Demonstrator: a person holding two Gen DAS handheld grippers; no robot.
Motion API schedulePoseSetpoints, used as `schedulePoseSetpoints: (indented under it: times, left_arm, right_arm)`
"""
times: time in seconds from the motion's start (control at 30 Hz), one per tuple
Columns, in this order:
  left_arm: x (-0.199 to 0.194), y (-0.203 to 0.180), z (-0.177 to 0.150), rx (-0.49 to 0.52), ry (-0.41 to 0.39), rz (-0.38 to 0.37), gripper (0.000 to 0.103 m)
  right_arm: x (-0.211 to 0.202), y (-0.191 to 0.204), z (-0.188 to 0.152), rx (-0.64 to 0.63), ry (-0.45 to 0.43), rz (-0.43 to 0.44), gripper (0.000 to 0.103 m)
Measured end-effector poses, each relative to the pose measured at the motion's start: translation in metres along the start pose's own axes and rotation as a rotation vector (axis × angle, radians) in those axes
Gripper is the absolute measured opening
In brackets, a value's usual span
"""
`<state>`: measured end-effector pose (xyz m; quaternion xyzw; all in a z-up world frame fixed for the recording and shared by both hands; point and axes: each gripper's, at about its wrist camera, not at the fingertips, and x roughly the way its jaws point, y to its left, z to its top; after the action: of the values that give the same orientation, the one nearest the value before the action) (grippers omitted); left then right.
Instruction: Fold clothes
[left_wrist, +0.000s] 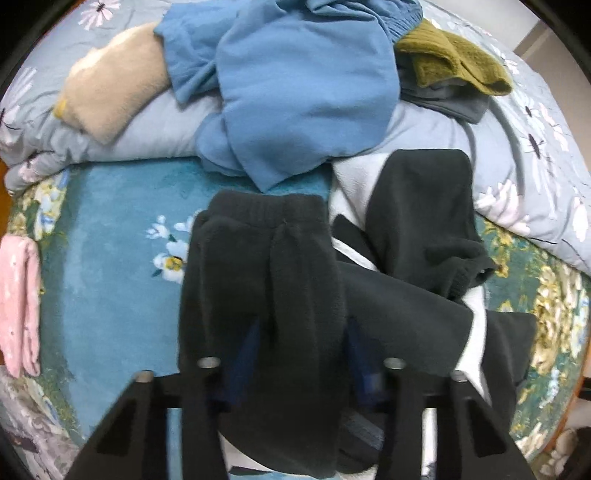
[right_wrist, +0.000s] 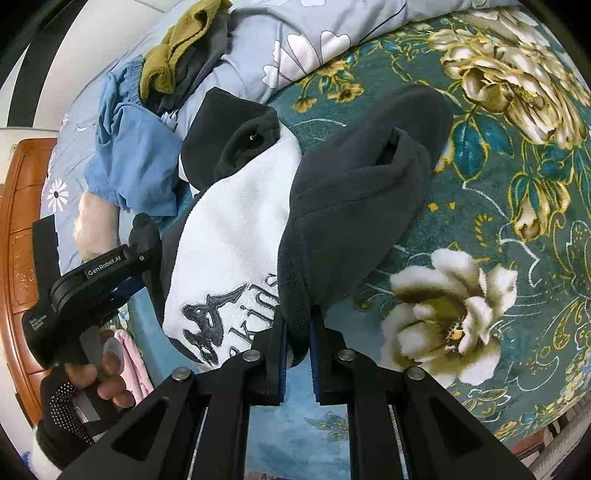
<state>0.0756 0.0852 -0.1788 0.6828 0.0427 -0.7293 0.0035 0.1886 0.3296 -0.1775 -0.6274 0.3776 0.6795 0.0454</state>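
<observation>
on the flowered bed cover (right_wrist: 517, 155), toward six o'clock in each wrist view, i am gripping the black and white sweater (right_wrist: 236, 236): my right claw (right_wrist: 297, 350) is clenched on a dark sleeve edge, my left claw (left_wrist: 299, 354) is straddling the other dark sleeve (left_wrist: 258, 273), though i cannot tell if it is pinching. the thick fleece could be slipping free, spoiling the fold.

I see even, soft indoor light with faint shadows and no glare. Both fisheye views bend hard at their black rims (edges blur slightly); dark fleece swallows detail.
</observation>
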Motion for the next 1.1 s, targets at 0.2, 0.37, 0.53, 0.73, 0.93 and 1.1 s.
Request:
schedulePoseSetpoints:
  times: [0.2, 0.37, 0.53, 0.73, 0.93, 1.1]
  left_arm:
    - [-0.013, 0.024, -0.002, -0.107, -0.009, -0.063, 0.013]
    - [-0.044, 0.065, -0.019, -0.163, -0.090, -0.055, 0.011]
    - [-0.063, 0.124, -0.049, -0.251, -0.122, -0.015, 0.011]
    - [-0.065, 0.188, -0.086, -0.405, -0.104, 0.026, 0.011]
    - [-0.075, 0.212, -0.097, -0.500, -0.116, 0.046, 0.011]
    - [-0.086, 0.215, -0.091, -0.467, -0.155, 0.054, 0.011]
  right_arm:
    - [-0.001, -0.001, -0.001, 0.004, -0.001, 0.006, 0.011]
    - [-0.011, 0.001, 0.000, -0.017, -0.010, 0.025, 0.011]
    - [-0.034, 0.009, 0.008, -0.137, -0.055, -0.021, 0.011]
    - [-0.034, 0.037, 0.068, -0.263, -0.090, 0.011, 0.031]
    - [0.030, 0.068, 0.125, -0.195, -0.037, 0.096, 0.043]
    - [0.073, 0.079, 0.137, -0.172, 0.009, 0.054, 0.043]
